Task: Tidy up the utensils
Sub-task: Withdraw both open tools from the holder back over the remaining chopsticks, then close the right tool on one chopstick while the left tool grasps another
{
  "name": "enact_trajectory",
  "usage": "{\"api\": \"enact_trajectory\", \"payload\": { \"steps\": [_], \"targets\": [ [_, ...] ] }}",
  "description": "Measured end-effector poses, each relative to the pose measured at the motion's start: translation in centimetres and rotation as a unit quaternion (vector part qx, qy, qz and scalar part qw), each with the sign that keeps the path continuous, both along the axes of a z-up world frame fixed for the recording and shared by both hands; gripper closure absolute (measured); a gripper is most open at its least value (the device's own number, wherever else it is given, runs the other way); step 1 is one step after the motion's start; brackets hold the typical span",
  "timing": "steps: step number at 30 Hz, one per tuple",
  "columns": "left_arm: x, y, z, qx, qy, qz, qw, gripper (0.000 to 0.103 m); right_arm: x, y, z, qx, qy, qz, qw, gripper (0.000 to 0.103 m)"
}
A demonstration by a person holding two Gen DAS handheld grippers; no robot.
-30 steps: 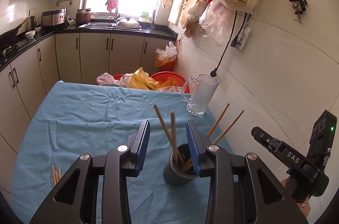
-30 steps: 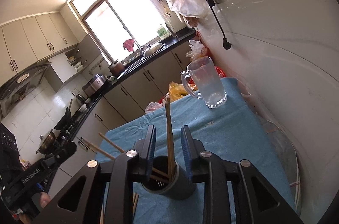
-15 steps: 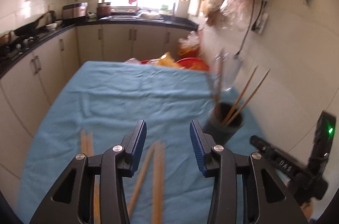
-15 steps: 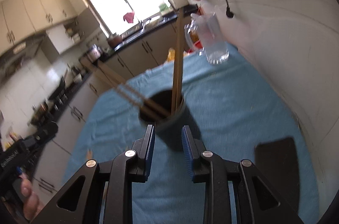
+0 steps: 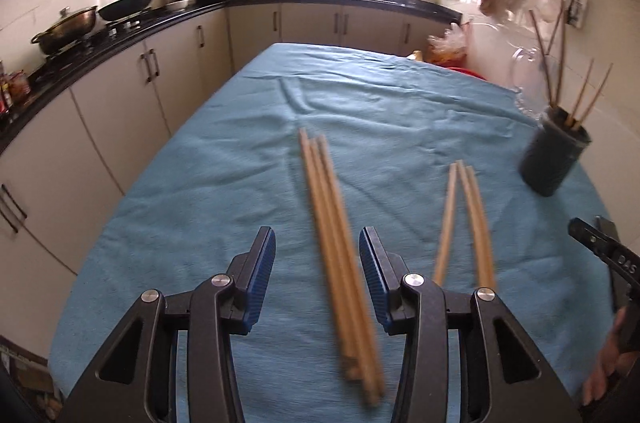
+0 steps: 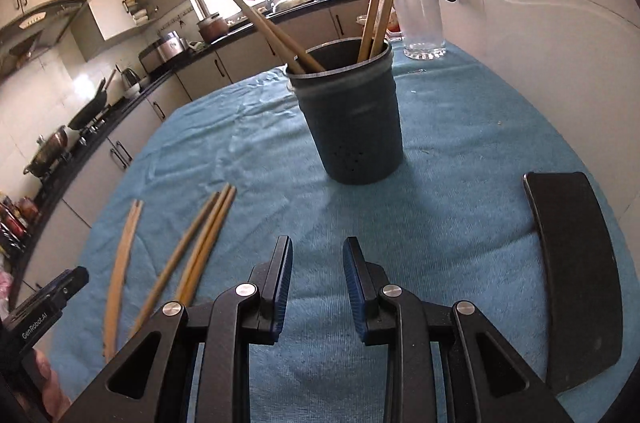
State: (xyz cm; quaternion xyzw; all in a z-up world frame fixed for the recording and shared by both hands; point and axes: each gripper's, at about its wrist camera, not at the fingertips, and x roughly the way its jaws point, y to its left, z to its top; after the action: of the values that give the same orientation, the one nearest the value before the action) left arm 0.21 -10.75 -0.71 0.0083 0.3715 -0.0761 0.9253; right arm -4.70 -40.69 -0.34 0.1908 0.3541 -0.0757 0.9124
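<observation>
A dark utensil holder with several wooden chopsticks in it stands on the blue cloth; it also shows at the right in the left wrist view. Loose chopsticks lie on the cloth in two bunches: one bunch runs between the fingers of my open left gripper, another lies to its right. They show at the left in the right wrist view. My right gripper is open and empty, a little short of the holder.
A clear glass mug stands behind the holder near the wall. A flat black object lies on the cloth at the right. Kitchen counters with pots line the left side. The table edge runs along the left.
Both grippers have drawn back and lowered from over the holder. My left gripper has swung left to the loose chopsticks. The chopstick between the right gripper's fingers now stands in the holder.
</observation>
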Motion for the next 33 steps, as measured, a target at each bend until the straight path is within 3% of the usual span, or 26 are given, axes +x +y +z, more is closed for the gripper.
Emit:
{"api": "enact_trajectory", "payload": {
  "steps": [5, 12, 15, 21, 27, 33],
  "targets": [
    [0.0, 0.8, -1.3, 0.005, -0.004, 0.006, 1.0000, 0.057, -0.1, 1.1, -0.6, -0.022, 0.006, -0.002, 1.000, 0.075],
    [0.4, 1.5, -1.2, -0.023, -0.003, 0.001, 0.9997, 0.053, 0.0, 2.8, -0.1, -0.063, 0.007, 0.006, 0.998, 0.075],
    [0.4, 1.8, -1.1, -0.038, -0.004, 0.002, 0.9993, 0.053, 0.3, 3.7, -0.3, -0.059, 0.016, 0.020, 0.998, 0.075],
    [0.9, 3.4, -1.5, -0.080, 0.014, 0.020, 0.9965, 0.052, 2.2, 5.1, 0.7, 0.008, 0.032, 0.071, 0.997, 0.075],
    [1.0, 4.7, -1.7, -0.116, 0.024, 0.032, 0.9925, 0.052, 5.9, 7.2, 1.2, 0.085, 0.070, 0.123, 0.986, 0.075],
    [0.7, 5.2, -1.5, -0.127, 0.015, 0.043, 0.9909, 0.052, 10.2, 9.8, 0.3, 0.107, 0.124, 0.141, 0.976, 0.075]
  ]
}}
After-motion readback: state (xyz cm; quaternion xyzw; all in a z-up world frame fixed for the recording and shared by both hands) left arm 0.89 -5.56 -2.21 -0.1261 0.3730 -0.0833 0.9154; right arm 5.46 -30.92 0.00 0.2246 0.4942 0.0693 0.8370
